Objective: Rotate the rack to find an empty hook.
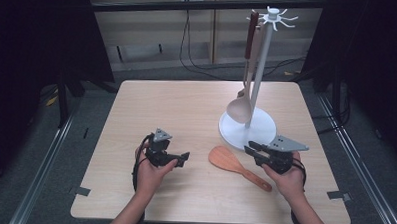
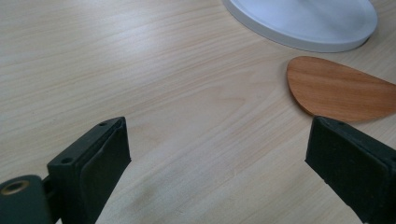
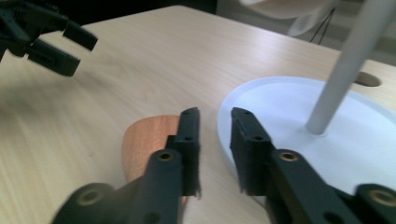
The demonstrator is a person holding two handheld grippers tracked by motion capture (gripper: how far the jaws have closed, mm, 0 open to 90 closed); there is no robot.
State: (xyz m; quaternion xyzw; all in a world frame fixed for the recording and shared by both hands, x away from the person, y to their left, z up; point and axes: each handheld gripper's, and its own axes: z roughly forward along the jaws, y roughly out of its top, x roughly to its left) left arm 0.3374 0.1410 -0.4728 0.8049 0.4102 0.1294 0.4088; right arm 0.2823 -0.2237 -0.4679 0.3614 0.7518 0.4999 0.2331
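Observation:
A reddish wooden spatula (image 1: 227,159) (image 2: 341,88) (image 3: 147,140) lies flat on the table, blade toward the left and handle toward the front right. My right gripper (image 1: 250,146) (image 3: 215,114) hovers low over it near the stand's base. Its jaws stand a narrow gap apart and only bare table shows between them. The blade lies just left of its left jaw. My left gripper (image 1: 185,158) (image 2: 218,123) rests near the table's front left of centre, wide open with nothing in it, pointing at the blade. The left gripper (image 3: 70,46) is also in the right gripper view.
A white utensil stand rises at the right of the table, with a round base (image 1: 263,129) (image 2: 317,23) (image 3: 280,107) and a pole (image 1: 257,79) (image 3: 345,60). A pale spoon (image 1: 239,109) hangs from its hooks. Table edges lie near both forearms.

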